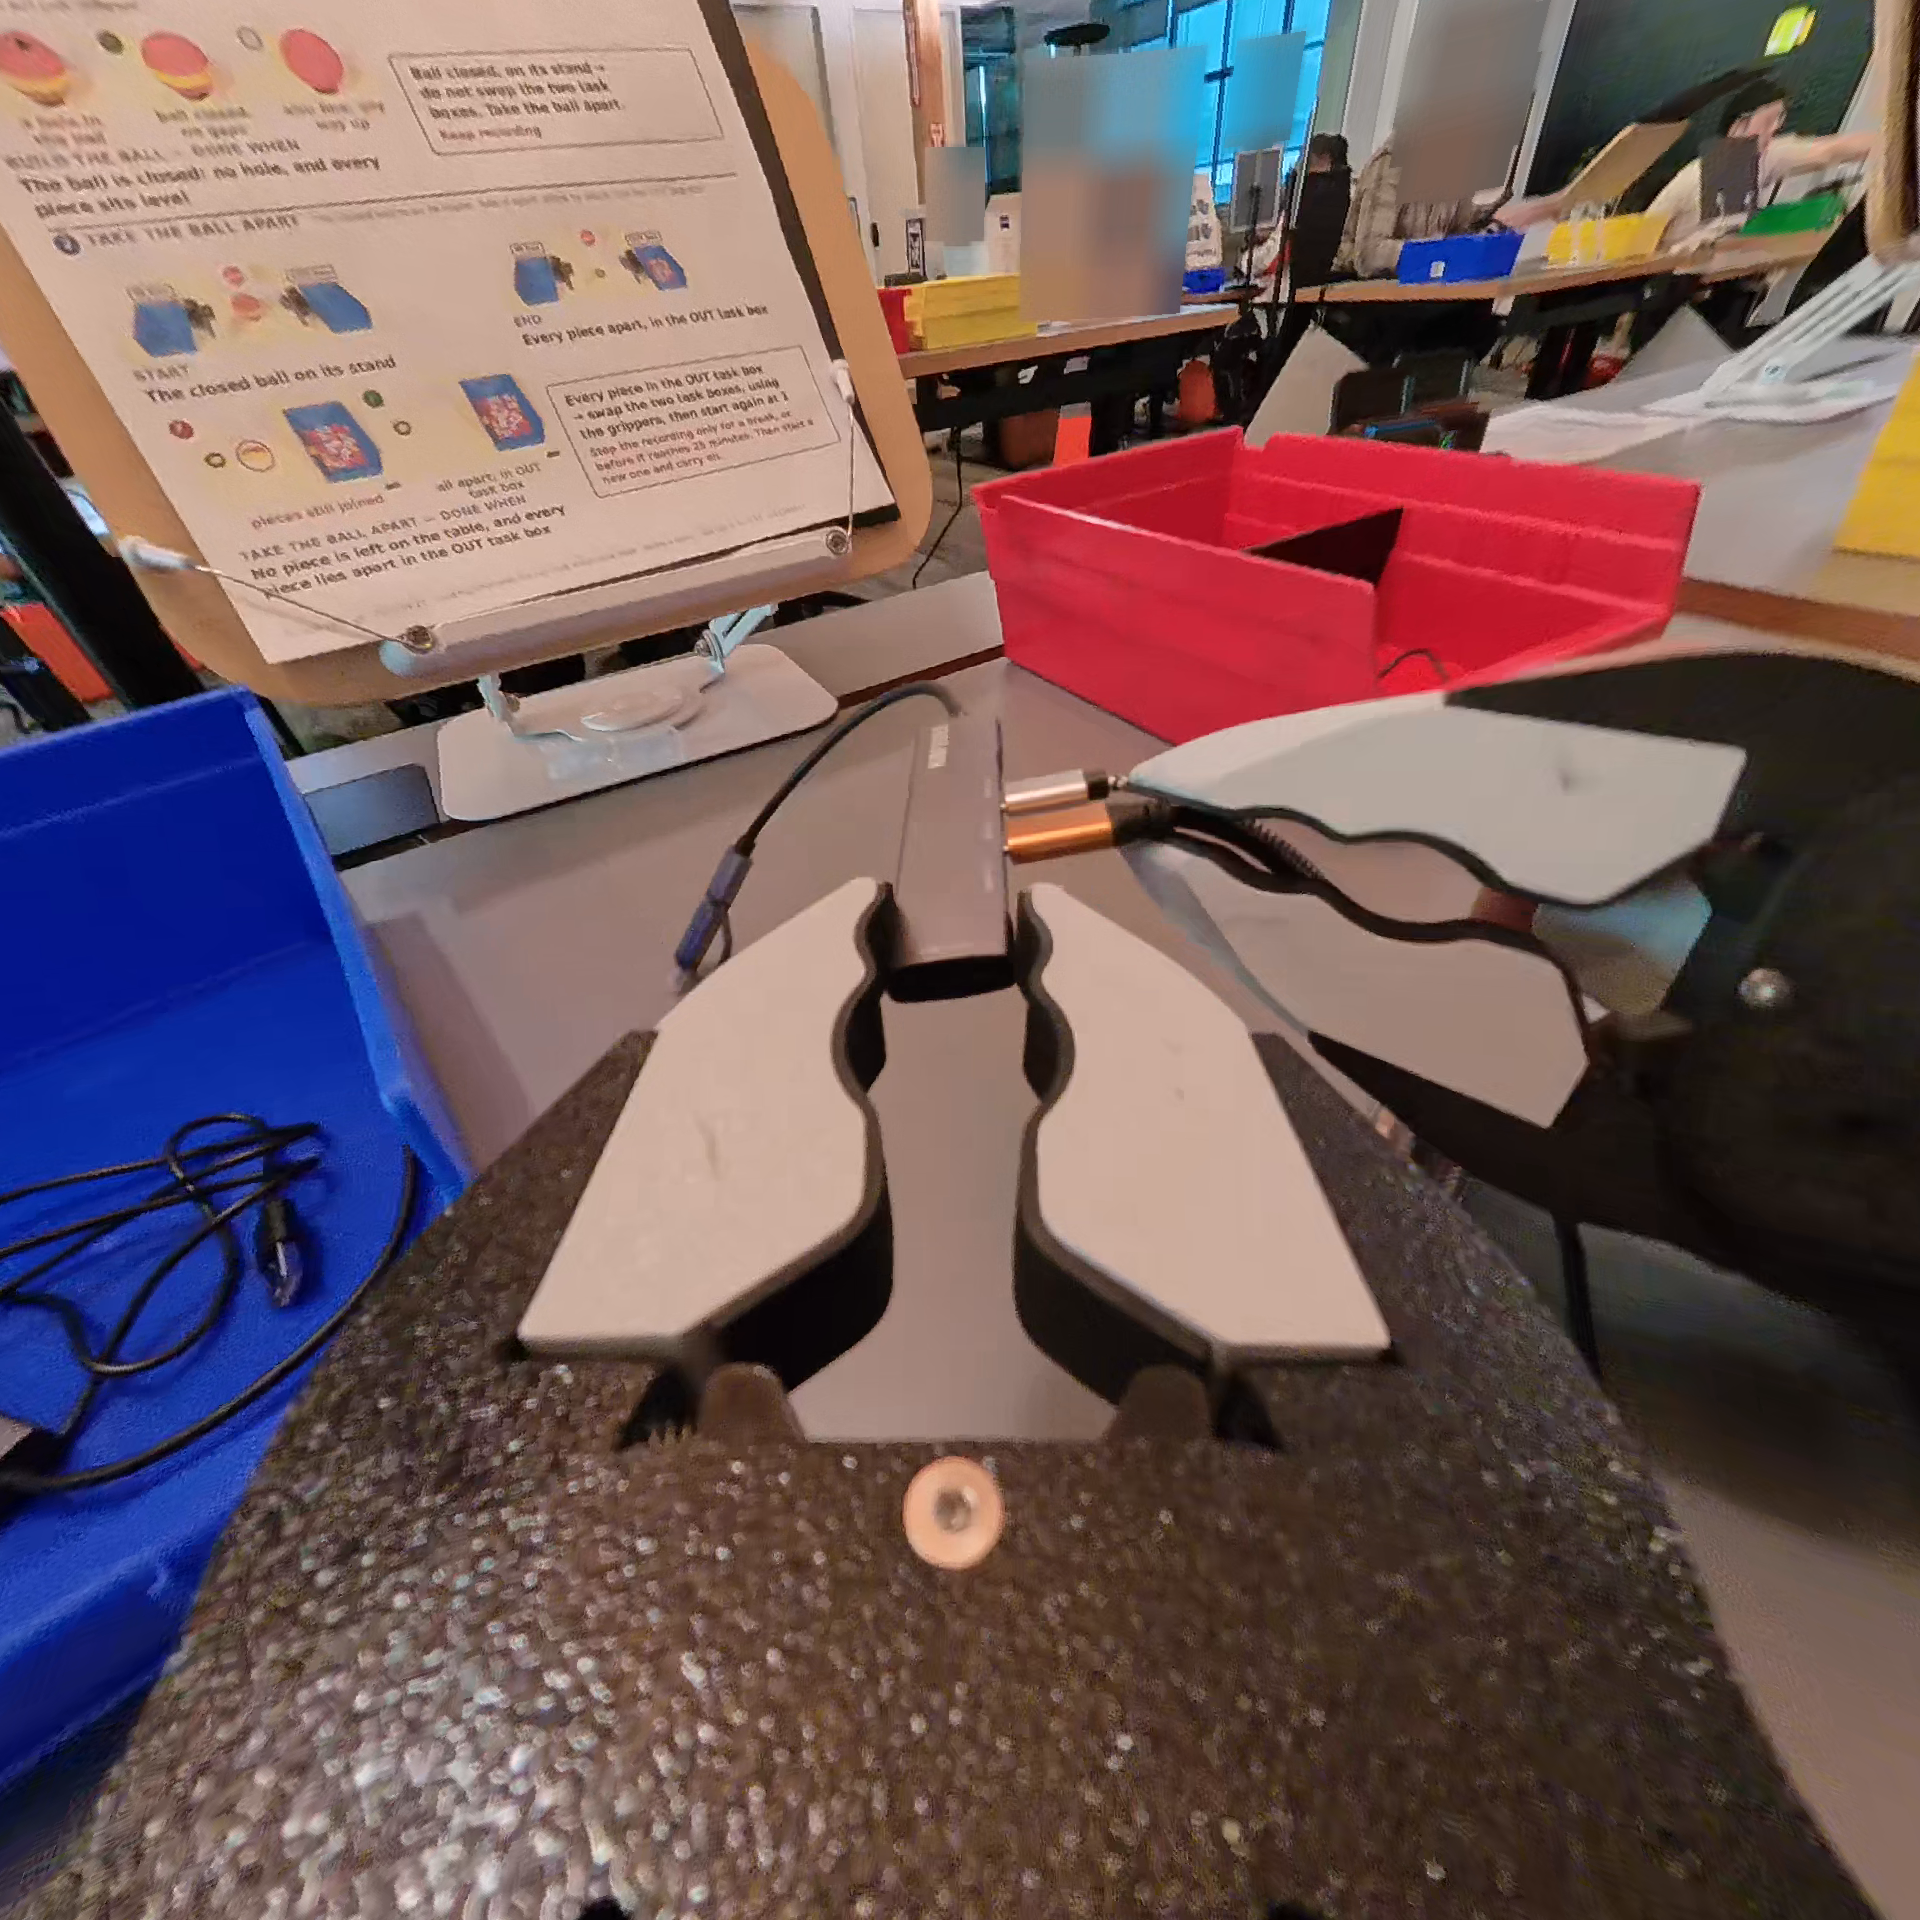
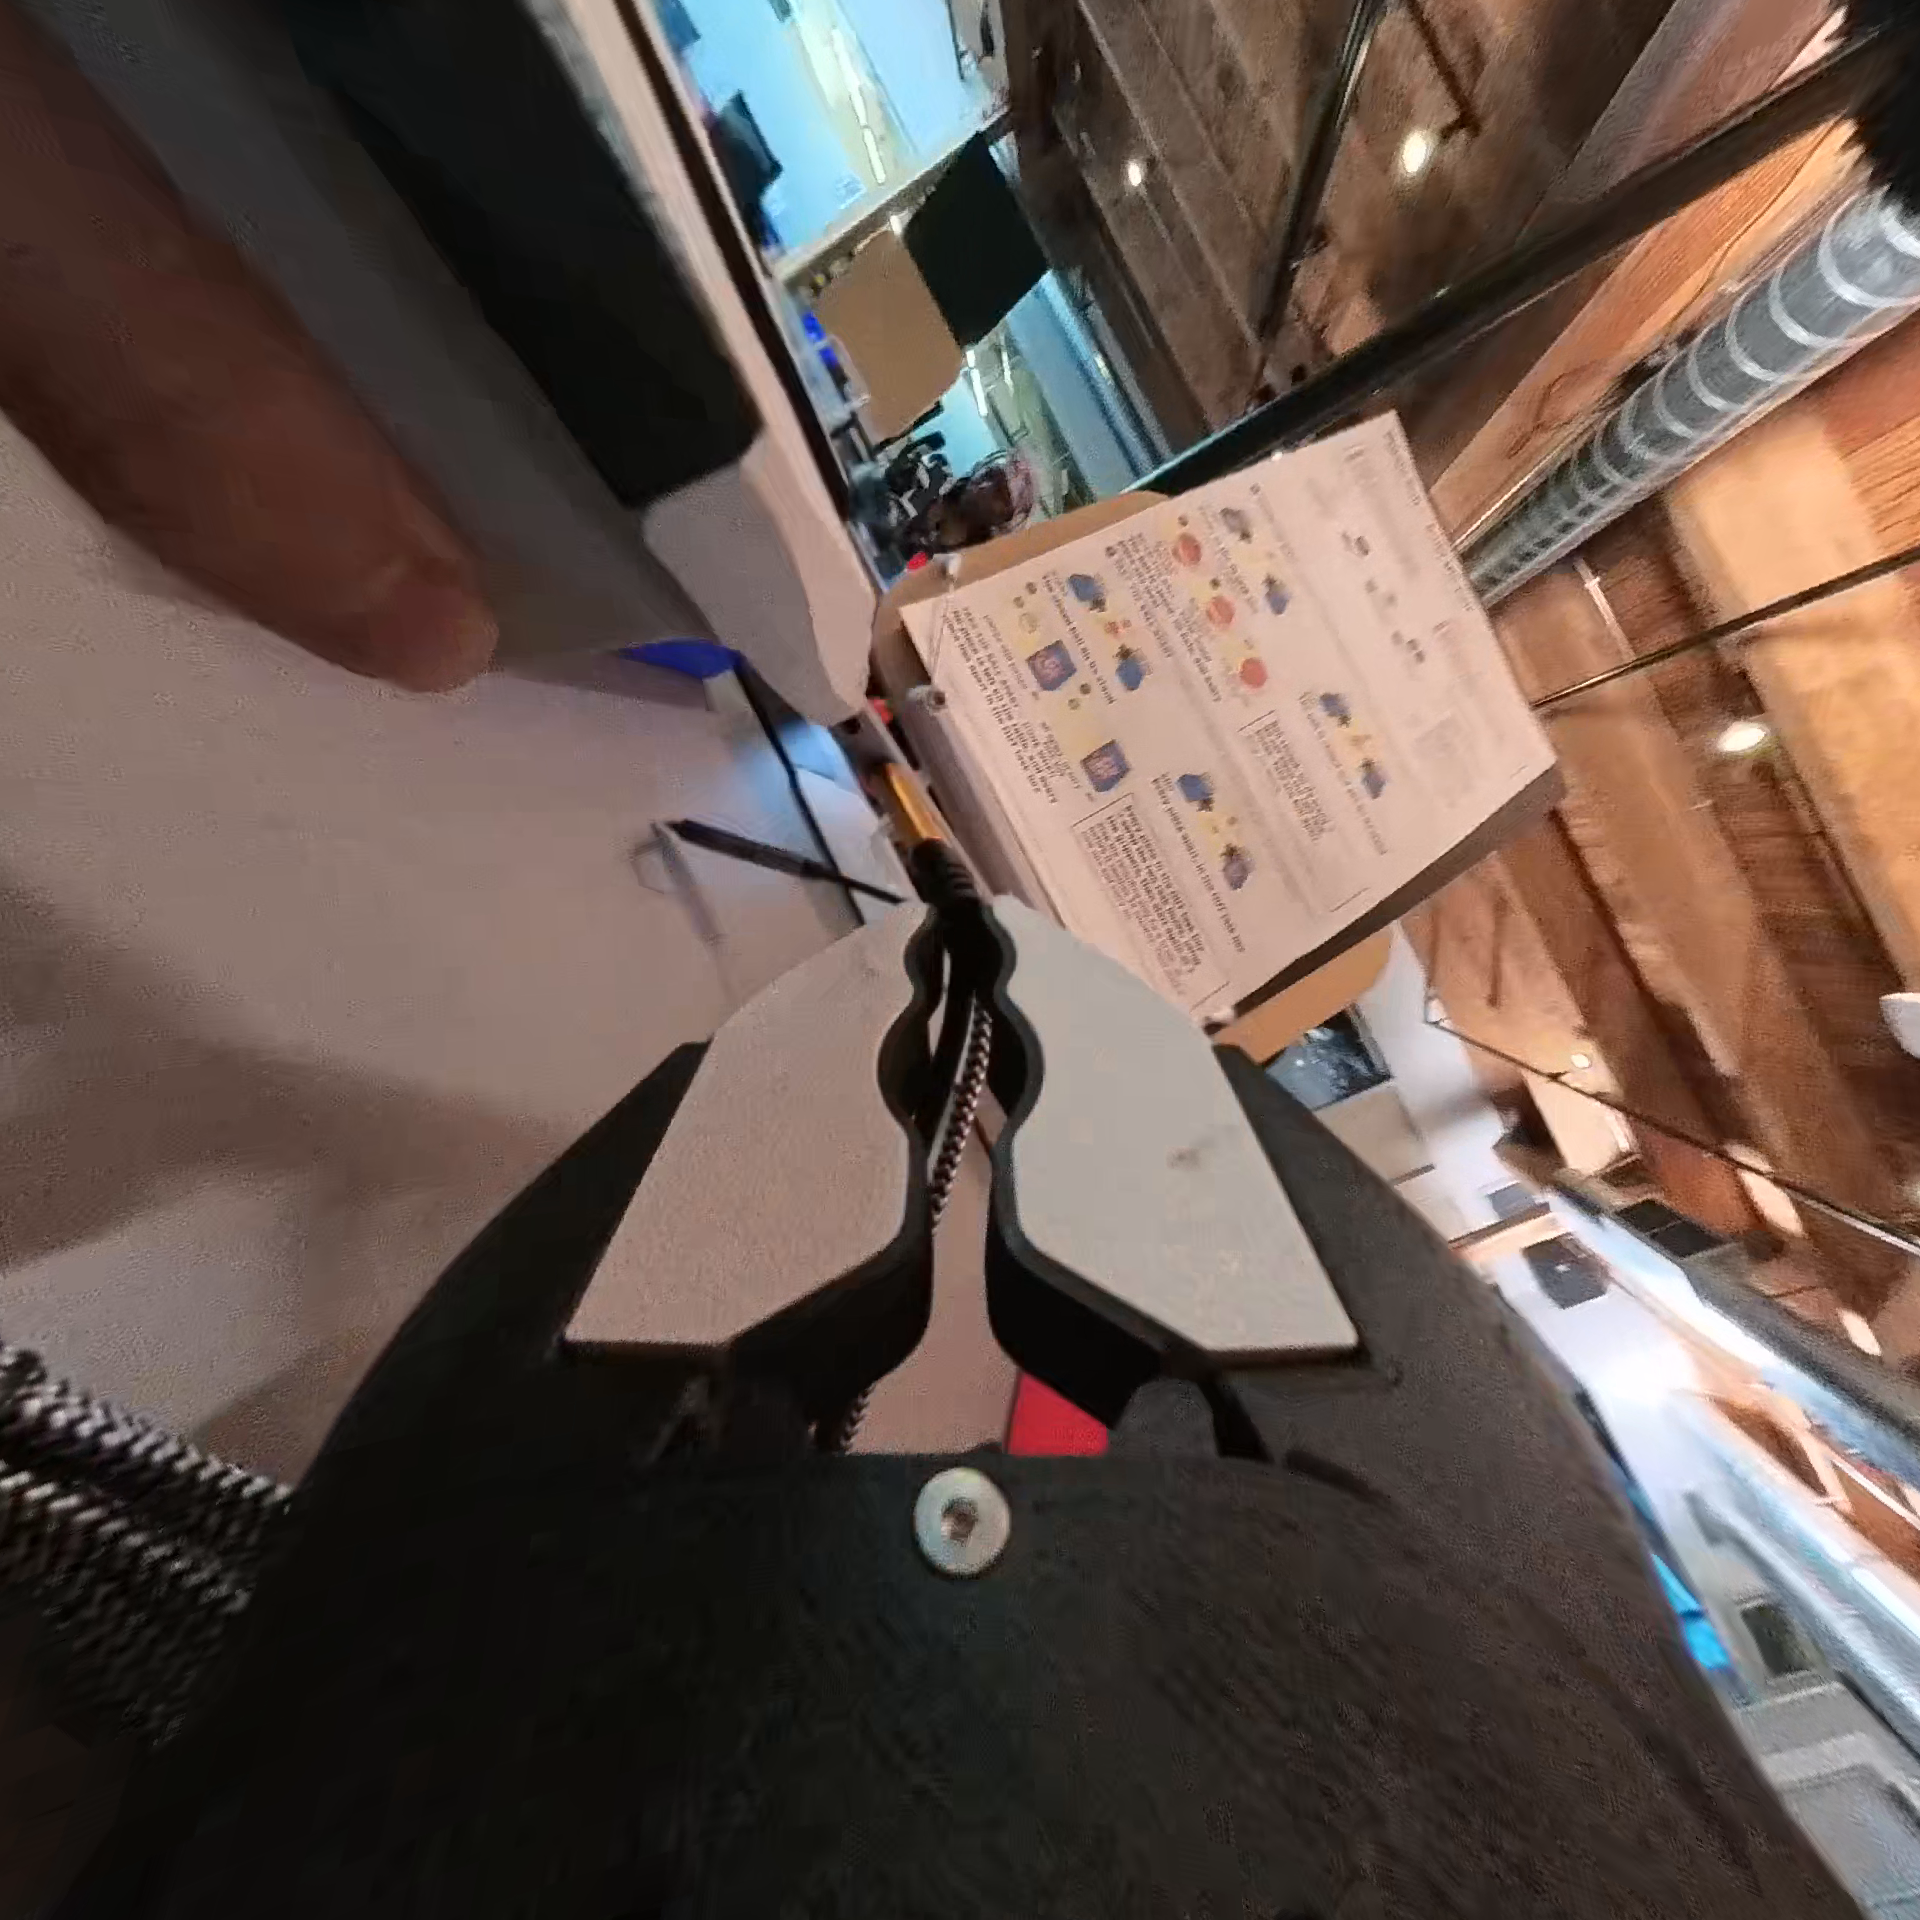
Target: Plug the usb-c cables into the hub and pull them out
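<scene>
Left gripper [image 1: 951, 935] clamped the slim dark-grey hub [image 1: 954, 842], long axis pointing away; right gripper [image 1: 1127, 816], closed on the gold-tipped cable plug [image 1: 1060, 834], met its right side.

The near end of the hub [image 1: 951, 883] is hidden between the left tool's fingers [image 1: 743, 1122]. The gold plug [image 1: 1060, 834] and silver plug [image 1: 1044, 792] meet the hub's side, but how deep they sit cannot be told. The blue bin [image 1: 208, 935] is cut off by the left edge. In the right wrist view the hub is hidden, and the background is blurred.
</scene>
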A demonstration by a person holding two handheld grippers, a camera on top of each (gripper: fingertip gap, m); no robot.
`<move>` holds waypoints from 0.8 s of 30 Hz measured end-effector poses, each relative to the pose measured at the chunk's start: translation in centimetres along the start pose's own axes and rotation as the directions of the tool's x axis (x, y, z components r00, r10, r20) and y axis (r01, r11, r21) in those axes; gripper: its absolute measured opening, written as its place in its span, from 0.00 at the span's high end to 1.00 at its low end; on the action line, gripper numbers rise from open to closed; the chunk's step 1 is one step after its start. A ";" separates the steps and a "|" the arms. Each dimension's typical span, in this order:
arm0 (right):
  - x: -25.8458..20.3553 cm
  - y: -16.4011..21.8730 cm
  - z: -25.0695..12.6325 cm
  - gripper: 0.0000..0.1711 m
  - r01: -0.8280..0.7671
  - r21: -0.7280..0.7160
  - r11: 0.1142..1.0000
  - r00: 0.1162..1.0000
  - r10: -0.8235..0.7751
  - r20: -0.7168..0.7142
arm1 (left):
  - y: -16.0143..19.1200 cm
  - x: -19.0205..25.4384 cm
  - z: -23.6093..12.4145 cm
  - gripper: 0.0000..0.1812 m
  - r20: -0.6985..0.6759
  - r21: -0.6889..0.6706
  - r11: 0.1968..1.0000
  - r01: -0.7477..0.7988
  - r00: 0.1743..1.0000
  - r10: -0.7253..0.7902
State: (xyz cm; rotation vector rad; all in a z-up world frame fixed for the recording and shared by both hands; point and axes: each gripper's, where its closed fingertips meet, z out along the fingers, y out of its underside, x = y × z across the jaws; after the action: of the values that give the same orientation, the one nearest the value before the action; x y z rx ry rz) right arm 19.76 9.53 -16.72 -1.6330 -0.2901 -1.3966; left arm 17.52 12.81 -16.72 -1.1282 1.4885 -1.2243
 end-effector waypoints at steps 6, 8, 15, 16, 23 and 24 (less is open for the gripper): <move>1.2 -1.2 -0.9 0.97 0.091 0.065 0.994 0.992 -0.085 -0.091 | -0.3 0.6 -0.1 0.77 -0.065 -0.049 0.986 0.161 0.984 -0.164; 1.6 -1.5 -1.1 0.97 0.078 0.076 0.994 0.992 -0.070 -0.103 | 0.1 0.5 0.1 0.75 -0.067 -0.061 0.976 0.207 0.975 -0.211; 0.3 -1.6 -0.9 0.97 0.108 0.084 0.991 0.993 -0.104 -0.053 | 0.0 0.4 0.0 0.87 -0.087 -0.049 0.969 0.244 0.965 -0.247; 0.2 -1.6 -0.9 0.97 0.099 0.085 0.991 0.994 -0.096 -0.049 | 0.1 0.4 0.1 0.87 -0.084 -0.052 0.970 0.239 0.966 -0.243; -0.6 -1.2 -0.8 0.95 -0.013 0.087 0.996 1.000 0.012 0.020 | 0.6 0.1 0.1 0.87 -0.052 -0.058 0.990 0.132 0.990 -0.135; -1.0 -1.1 -0.7 0.94 -0.098 0.084 0.992 0.994 0.093 0.056 | 0.8 -0.1 0.1 0.87 -0.036 -0.056 0.993 0.106 0.994 -0.108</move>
State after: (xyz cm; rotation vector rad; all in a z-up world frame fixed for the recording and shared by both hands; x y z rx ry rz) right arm 18.25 9.92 -17.09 -1.5926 -0.2951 -1.2543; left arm 17.57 12.94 -17.48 -1.2401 1.5143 -1.2917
